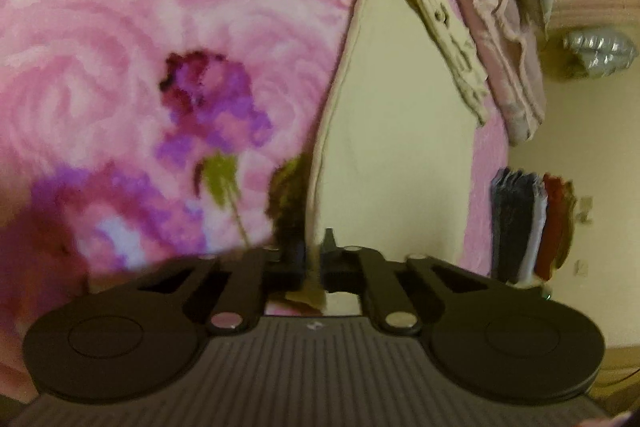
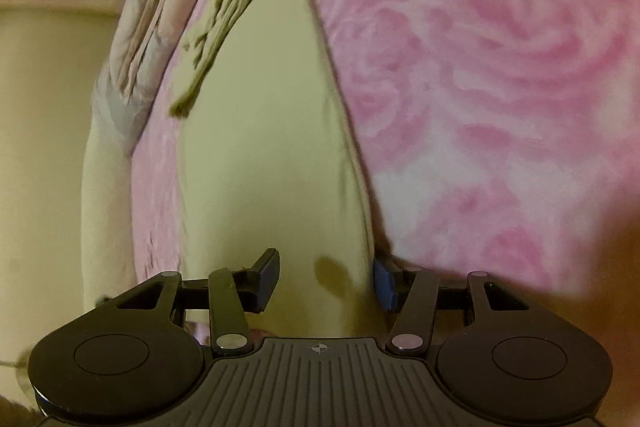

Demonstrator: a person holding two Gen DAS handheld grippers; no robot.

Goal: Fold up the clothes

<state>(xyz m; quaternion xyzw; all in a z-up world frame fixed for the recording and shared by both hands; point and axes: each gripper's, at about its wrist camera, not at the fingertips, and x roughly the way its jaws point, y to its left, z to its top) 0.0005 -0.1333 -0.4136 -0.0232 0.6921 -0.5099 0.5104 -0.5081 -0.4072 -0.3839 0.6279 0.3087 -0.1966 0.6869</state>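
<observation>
A pale yellow-cream garment (image 1: 392,131) lies flat on a pink rose-patterned blanket (image 1: 140,7). My left gripper (image 1: 314,259) is shut on the garment's near edge, with cloth pinched between the jaws. In the right wrist view the same garment (image 2: 272,147) stretches away from me. My right gripper (image 2: 326,281) is open, its blue-padded fingers (image 2: 267,277) spread wide over the garment's near end, with the right pad at the cloth's right edge. The far end of the garment is rumpled with an olive-toned fold (image 2: 224,11).
Folded pinkish and grey clothes (image 1: 508,27) are stacked at the blanket's far edge, also in the right wrist view (image 2: 152,7). Dark, white and red clothes (image 1: 532,227) hang by a cream wall. A silver foil object (image 1: 600,53) sits at the right.
</observation>
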